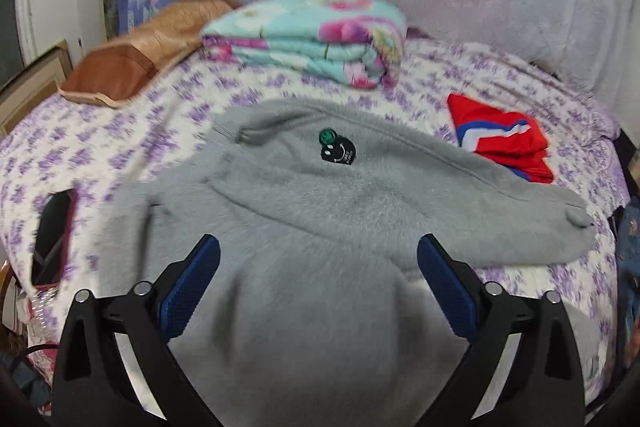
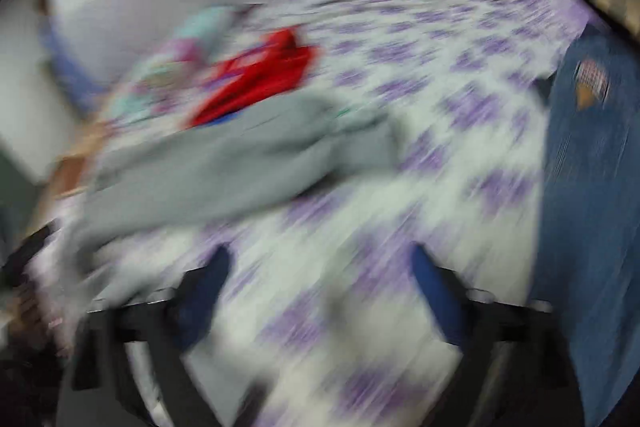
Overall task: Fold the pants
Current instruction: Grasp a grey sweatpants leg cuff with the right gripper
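Note:
Grey fleece pants (image 1: 320, 211) lie spread on the purple-flowered bedsheet (image 1: 120, 147), with a small black smiley patch (image 1: 338, 151) near the ribbed cuff end. My left gripper (image 1: 318, 251) is open and empty, its blue pads just above the grey cloth. In the blurred right wrist view the pants (image 2: 224, 163) lie to the left. My right gripper (image 2: 320, 263) is open and empty over bare bedsheet (image 2: 400, 147), to the right of the pants.
A folded floral quilt (image 1: 316, 43) and a brown pillow (image 1: 136, 55) lie at the back. A folded red, white and blue garment (image 1: 504, 139) lies right of the pants. Blue jeans (image 2: 592, 187) lie at the bed's right edge.

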{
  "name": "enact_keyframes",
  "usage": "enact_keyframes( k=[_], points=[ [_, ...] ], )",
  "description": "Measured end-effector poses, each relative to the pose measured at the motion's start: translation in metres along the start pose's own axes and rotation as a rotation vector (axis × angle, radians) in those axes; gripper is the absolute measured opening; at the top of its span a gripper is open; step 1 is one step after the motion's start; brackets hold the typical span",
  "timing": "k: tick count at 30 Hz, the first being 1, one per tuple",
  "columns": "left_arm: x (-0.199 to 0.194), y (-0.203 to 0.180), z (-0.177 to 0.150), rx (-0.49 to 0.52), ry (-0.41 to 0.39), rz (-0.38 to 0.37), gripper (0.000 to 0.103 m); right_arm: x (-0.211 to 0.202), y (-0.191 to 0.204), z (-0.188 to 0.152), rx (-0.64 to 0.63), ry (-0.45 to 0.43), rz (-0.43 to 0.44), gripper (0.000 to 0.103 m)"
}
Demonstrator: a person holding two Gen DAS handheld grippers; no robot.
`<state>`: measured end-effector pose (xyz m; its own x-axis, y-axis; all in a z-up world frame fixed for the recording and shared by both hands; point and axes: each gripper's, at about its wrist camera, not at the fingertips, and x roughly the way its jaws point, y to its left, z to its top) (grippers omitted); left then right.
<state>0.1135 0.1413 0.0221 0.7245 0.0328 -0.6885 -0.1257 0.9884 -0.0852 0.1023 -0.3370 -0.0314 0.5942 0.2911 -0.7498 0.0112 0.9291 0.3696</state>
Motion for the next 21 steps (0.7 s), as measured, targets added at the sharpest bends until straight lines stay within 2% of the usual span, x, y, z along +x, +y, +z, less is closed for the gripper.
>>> enact_keyframes(
  k=[3, 5, 6, 7, 8, 9, 11, 13, 15, 17, 19, 21],
  points=[
    [-0.02, 0.013, -0.014, -0.017, -0.034, 0.017, 0.098, -0.004, 0.017, -0.051, -0.017, 0.078, 0.117, 0.1],
    [-0.024, 0.025, -0.023, -0.05, -0.039, 0.03, 0.098, 0.007, 0.031, -0.071, -0.031, 0.131, 0.148, 0.099],
    [-0.023, 0.034, -0.029, -0.071, -0.039, 0.045, 0.098, 0.013, 0.04, -0.078, -0.051, 0.138, 0.153, 0.084],
    [-0.021, 0.041, -0.033, -0.092, -0.029, 0.065, 0.098, 0.018, 0.05, -0.083, -0.09, 0.143, 0.158, 0.063],
    [-0.019, 0.048, -0.037, -0.114, -0.014, 0.078, 0.098, 0.024, 0.063, -0.087, -0.14, 0.155, 0.163, 0.01],
    [-0.015, 0.058, -0.043, -0.146, 0.011, 0.082, 0.098, 0.027, 0.072, -0.084, -0.167, 0.173, 0.217, 0.007],
    [-0.015, 0.069, -0.048, -0.175, 0.035, 0.1, 0.098, 0.006, 0.078, -0.07, -0.186, 0.092, 0.166, 0.007],
    [-0.024, 0.08, -0.05, -0.203, 0.027, 0.114, 0.098, -0.033, 0.072, -0.049, -0.2, 0.002, 0.16, 0.007],
    [-0.034, 0.088, -0.051, -0.218, 0.011, 0.135, 0.098, -0.084, 0.054, -0.029, -0.202, -0.112, 0.095, 0.007],
    [-0.036, 0.093, -0.054, -0.227, 0.026, 0.151, 0.098, -0.119, 0.029, -0.021, -0.165, -0.144, 0.052, 0.007],
    [-0.032, 0.098, -0.062, -0.238, 0.061, 0.138, 0.098, -0.125, 0.004, -0.026, -0.125, -0.082, 0.036, 0.008],
    [-0.021, 0.099, -0.071, -0.24, 0.1, 0.126, 0.098, -0.098, -0.022, -0.048, -0.081, 0.087, 0.043, 0.008]
  ],
)
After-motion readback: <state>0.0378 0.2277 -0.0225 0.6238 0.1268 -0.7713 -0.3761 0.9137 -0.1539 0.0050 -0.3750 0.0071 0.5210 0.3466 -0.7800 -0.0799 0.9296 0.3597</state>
